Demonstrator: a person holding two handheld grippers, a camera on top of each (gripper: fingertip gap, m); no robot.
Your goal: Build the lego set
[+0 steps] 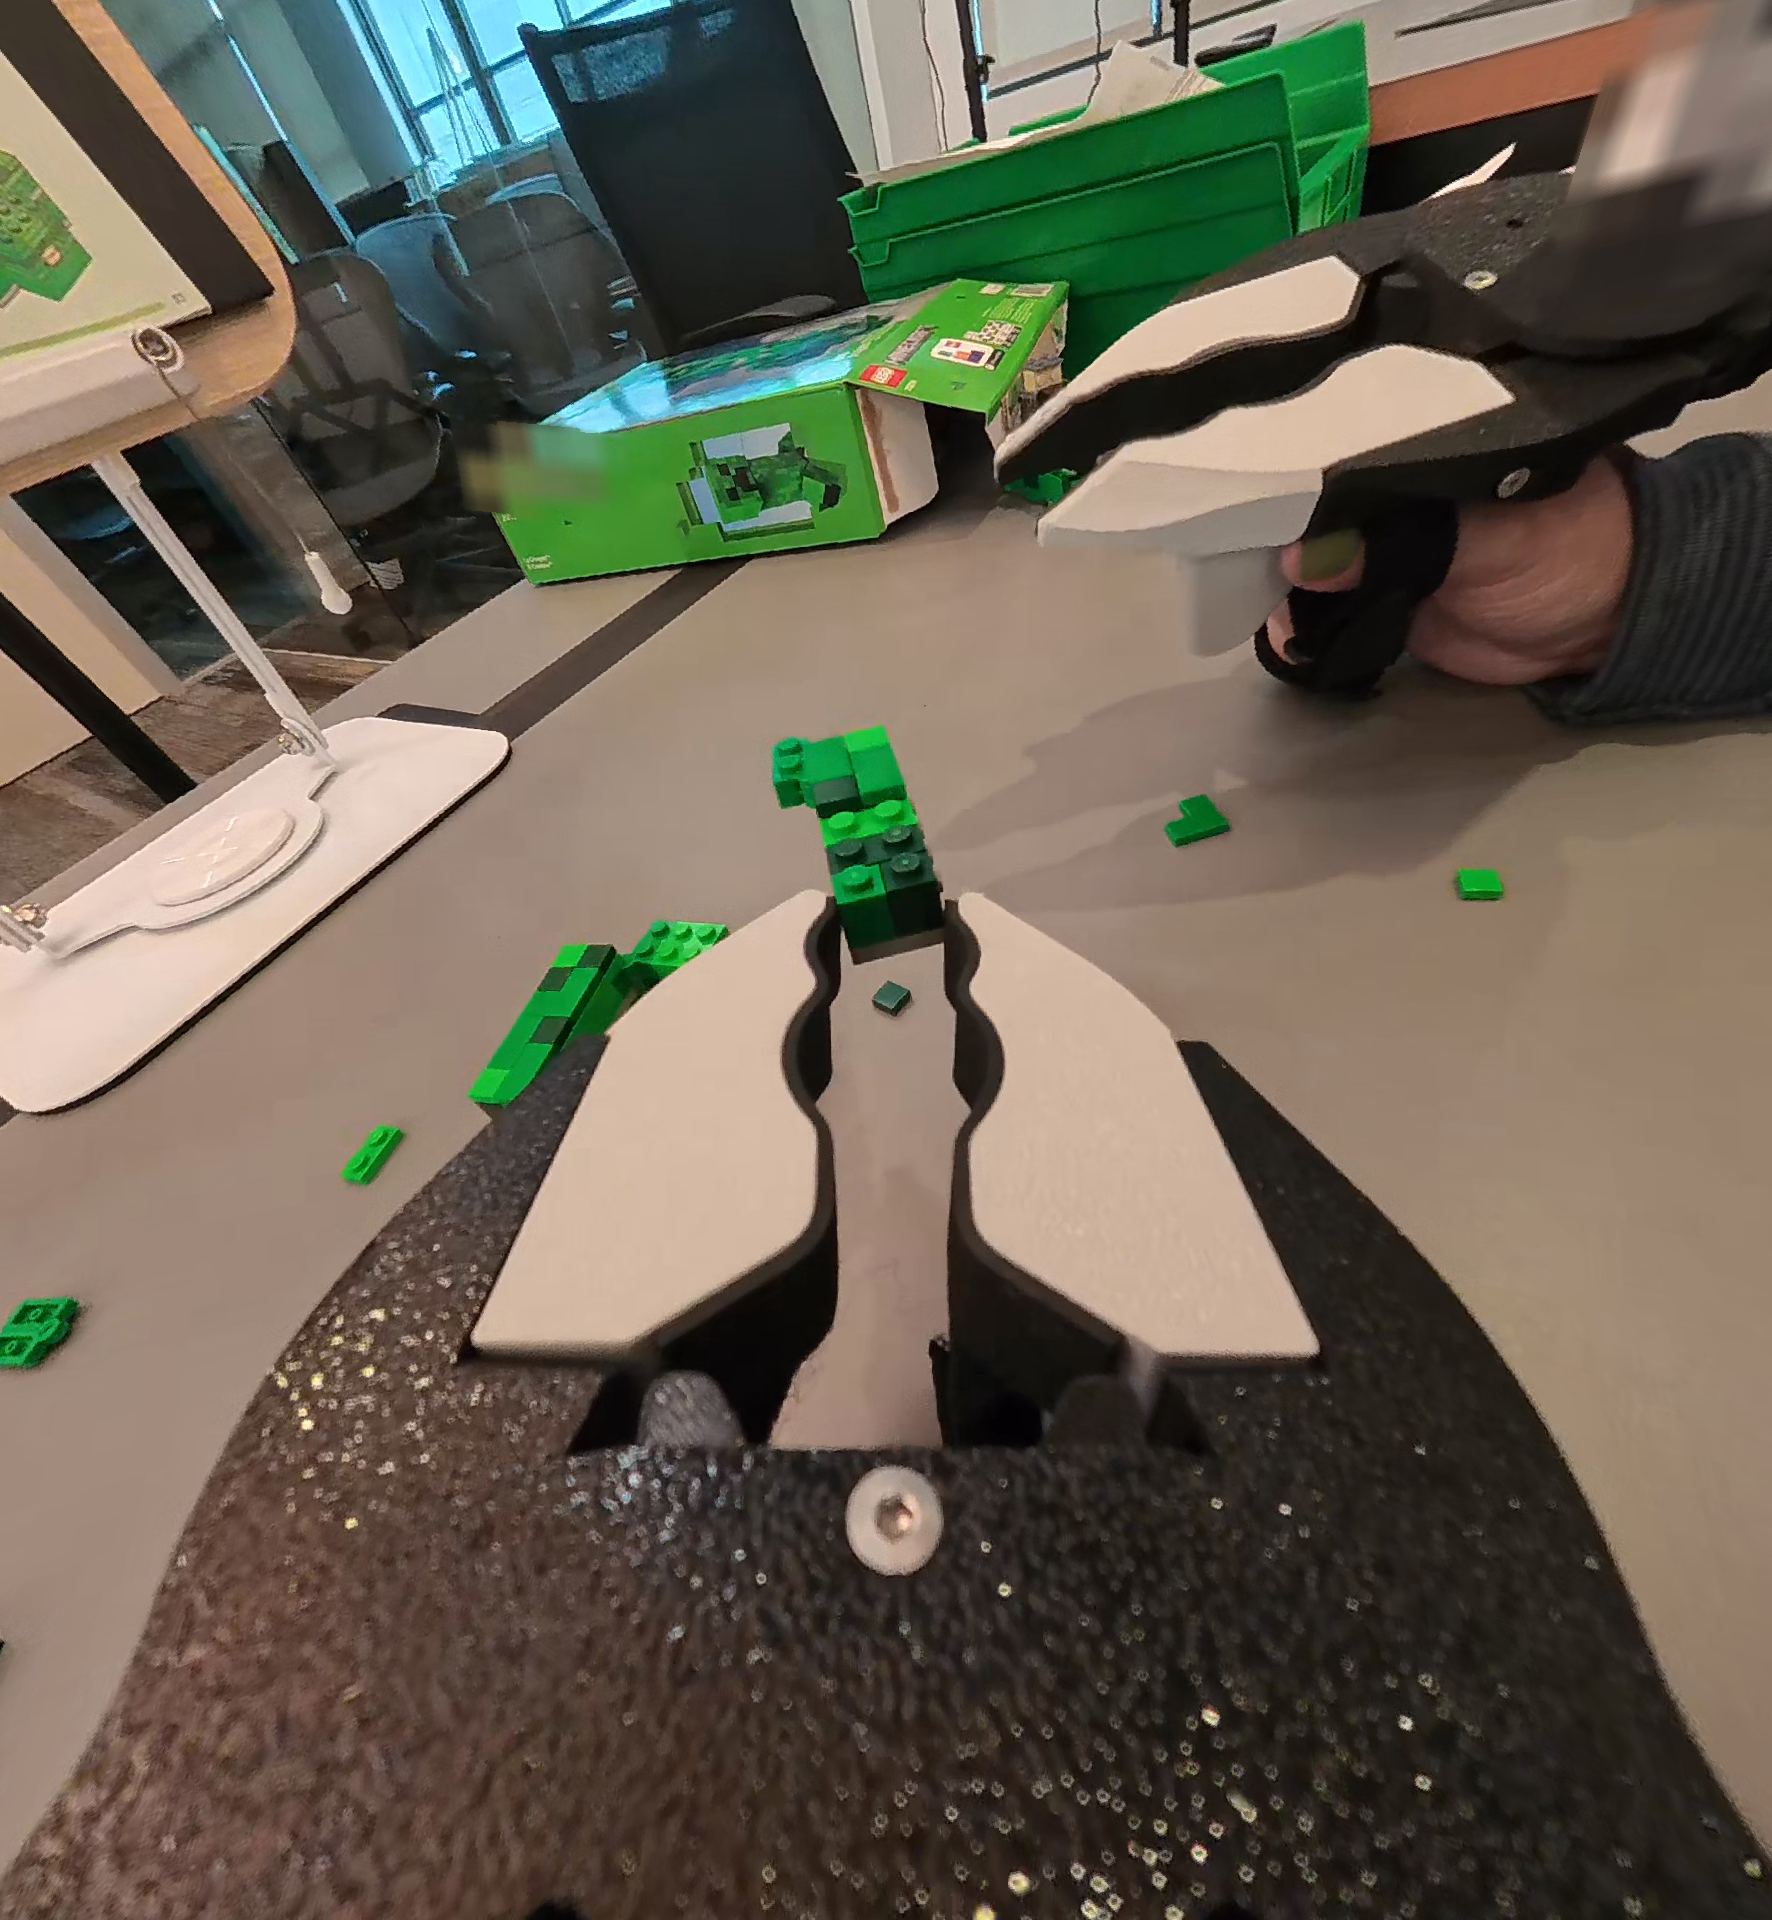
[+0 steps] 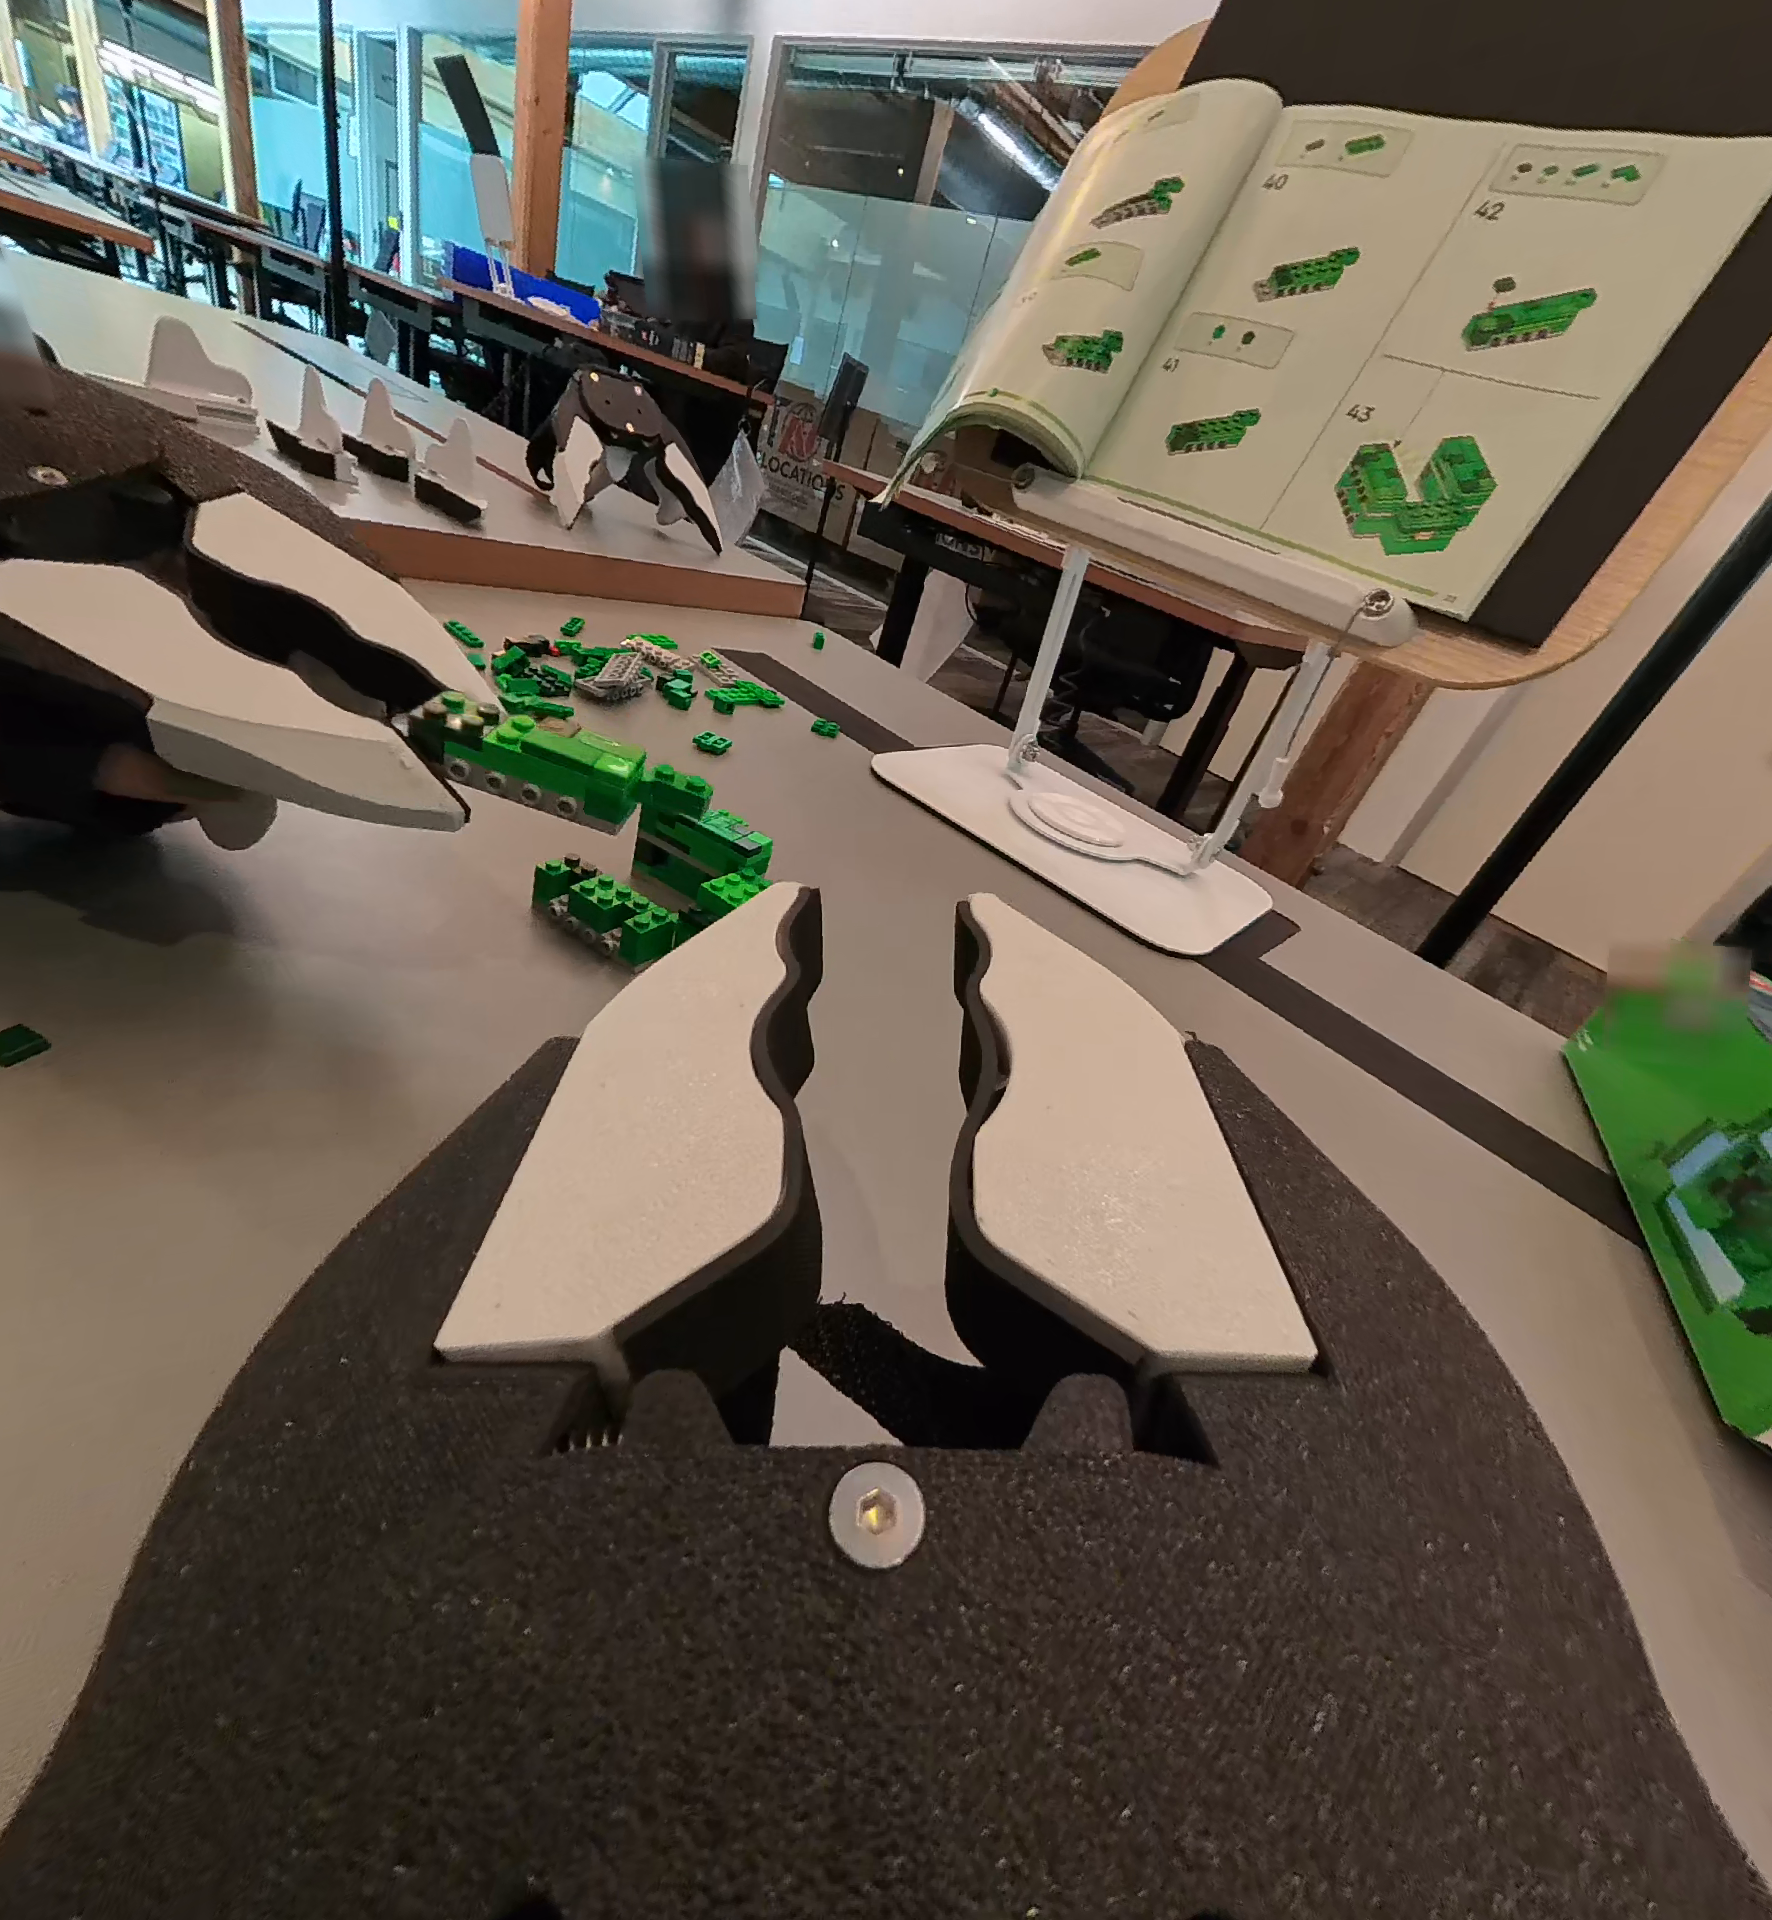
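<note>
My left gripper (image 1: 892,914) is shut on one end of a long green lego assembly (image 1: 874,831) and holds it just above the grey table (image 1: 1277,1039). The right wrist view shows this from the side: the left gripper (image 2: 435,748) holds the assembly (image 2: 549,764) over two other green assemblies (image 2: 607,909) lying on the table. One of those assemblies also shows in the left wrist view (image 1: 570,1008). My right gripper (image 2: 887,909) is open and empty, above the table to the right of the build. It also shows in the left wrist view (image 1: 1027,499).
An open instruction booklet (image 2: 1381,343) rests on a white stand (image 2: 1079,831). The green lego box (image 1: 716,457) and green bins (image 1: 1121,187) are at the back. A pile of loose bricks (image 2: 633,665) lies beyond the build. A dark tile (image 1: 892,1000), an L-shaped plate (image 1: 1196,819) and a small tile (image 1: 1478,883) lie nearby. My left tips are roughly 7 cm from the dark tile (image 1: 892,1000).
</note>
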